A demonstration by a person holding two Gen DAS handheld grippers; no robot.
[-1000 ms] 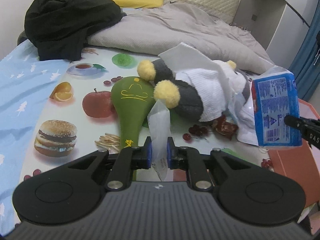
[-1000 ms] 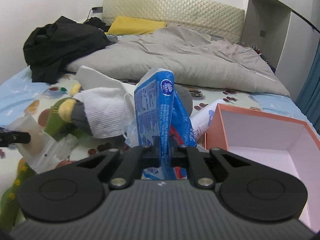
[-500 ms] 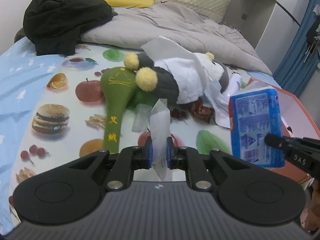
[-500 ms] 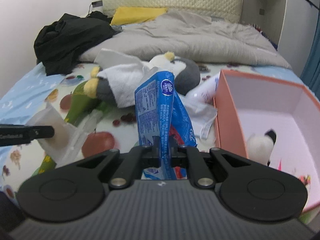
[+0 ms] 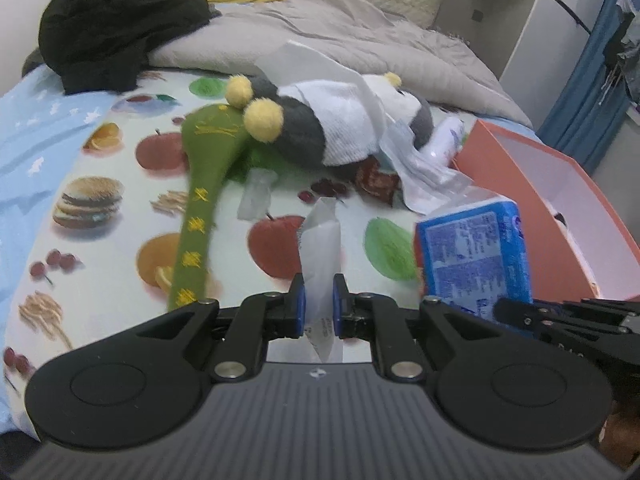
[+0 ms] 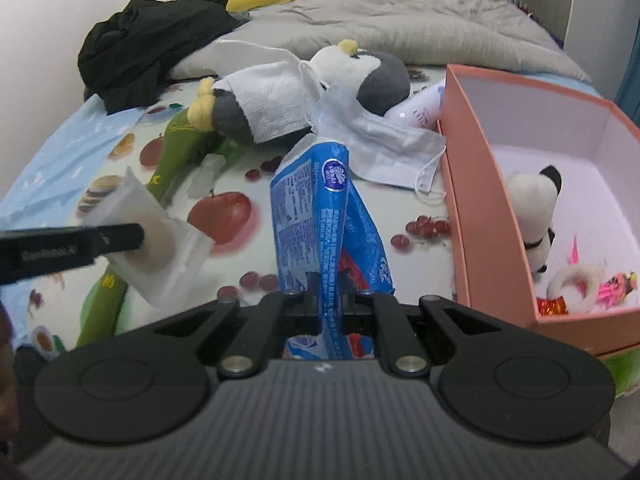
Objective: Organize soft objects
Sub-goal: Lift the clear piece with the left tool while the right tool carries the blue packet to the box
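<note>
Soft blue plastic tissue pack [image 6: 320,216] pinched tight in right gripper [image 6: 329,292]; small white see-through pouch [image 5: 320,240] squeezed in left gripper [image 5: 319,306]. Pink cardboard box [image 6: 476,184], right of the jaws, holds only a little panda toy [image 6: 534,204]. Beyond the jaws, unsorted: grey penguin plush [image 6: 376,76], white face mask [image 6: 384,136], green soft paddle [image 5: 200,200].

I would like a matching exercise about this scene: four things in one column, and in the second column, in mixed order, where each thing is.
Things:
1. blue tissue pack
2. clear plastic pouch
3. small panda toy
4. face mask

Places:
A. lying on the food-print sheet beside the penguin plush
B. held in the left gripper
C. inside the pink box
D. held in the right gripper

Pairs: 1-D, 2-B, 3-C, 4-A
</note>
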